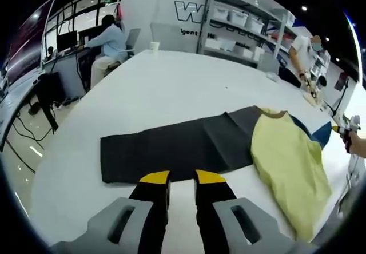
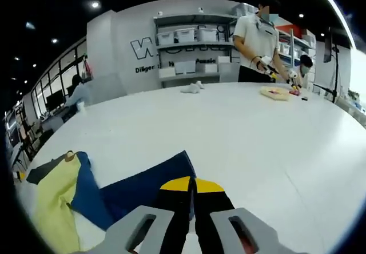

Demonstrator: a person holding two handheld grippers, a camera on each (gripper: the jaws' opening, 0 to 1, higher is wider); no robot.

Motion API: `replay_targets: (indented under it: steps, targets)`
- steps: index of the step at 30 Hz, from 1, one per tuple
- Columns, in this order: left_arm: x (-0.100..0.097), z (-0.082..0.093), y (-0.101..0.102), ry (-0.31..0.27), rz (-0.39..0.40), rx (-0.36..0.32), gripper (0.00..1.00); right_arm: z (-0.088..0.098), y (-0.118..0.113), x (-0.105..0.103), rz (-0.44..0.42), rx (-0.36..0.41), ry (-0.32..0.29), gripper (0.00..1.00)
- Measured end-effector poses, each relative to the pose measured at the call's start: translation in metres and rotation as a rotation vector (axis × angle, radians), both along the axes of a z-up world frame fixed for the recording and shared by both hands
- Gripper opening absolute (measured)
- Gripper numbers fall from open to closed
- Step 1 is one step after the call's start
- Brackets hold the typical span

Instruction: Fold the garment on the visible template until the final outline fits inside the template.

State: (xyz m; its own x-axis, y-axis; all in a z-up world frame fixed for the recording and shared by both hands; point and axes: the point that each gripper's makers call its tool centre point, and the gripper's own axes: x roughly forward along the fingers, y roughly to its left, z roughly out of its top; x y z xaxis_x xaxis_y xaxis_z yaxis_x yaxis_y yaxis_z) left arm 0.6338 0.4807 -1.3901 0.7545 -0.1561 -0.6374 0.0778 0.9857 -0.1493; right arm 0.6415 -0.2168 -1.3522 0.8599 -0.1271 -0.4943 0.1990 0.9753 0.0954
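A yellow shirt (image 1: 291, 162) with blue sleeves lies crumpled on the right end of a dark grey template sheet (image 1: 166, 148) on the white table (image 1: 171, 82). My left gripper (image 1: 182, 177) hovers at the sheet's near edge, open by a narrow gap with only table showing between its yellow tips. In the right gripper view, my right gripper (image 2: 193, 181) is shut on the end of a blue sleeve (image 2: 143, 188), which rises from the yellow body (image 2: 54, 208). The right gripper (image 1: 345, 131), held by a hand, also shows in the left gripper view, pulling the blue sleeve (image 1: 320, 135) outward.
A person stands at the table's far edge (image 2: 257, 42) working over small objects (image 2: 277, 92). A white rag (image 2: 191, 87) lies farther back. Shelves with bins (image 2: 189, 51) line the wall. Another person sits at a desk (image 1: 108, 42) beyond the table's left side.
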Motion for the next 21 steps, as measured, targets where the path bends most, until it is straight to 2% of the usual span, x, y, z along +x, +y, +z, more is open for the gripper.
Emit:
replay_targets:
  steps: [9, 21]
  targets:
    - [0.000, -0.004, -0.021, 0.012, -0.052, -0.014, 0.21, -0.009, -0.016, -0.020, -0.081, 0.006, 0.017, 0.00]
    - [-0.012, -0.007, -0.061, 0.021, -0.163, -0.024, 0.28, -0.026, -0.032, -0.041, -0.167, 0.009, 0.058, 0.00]
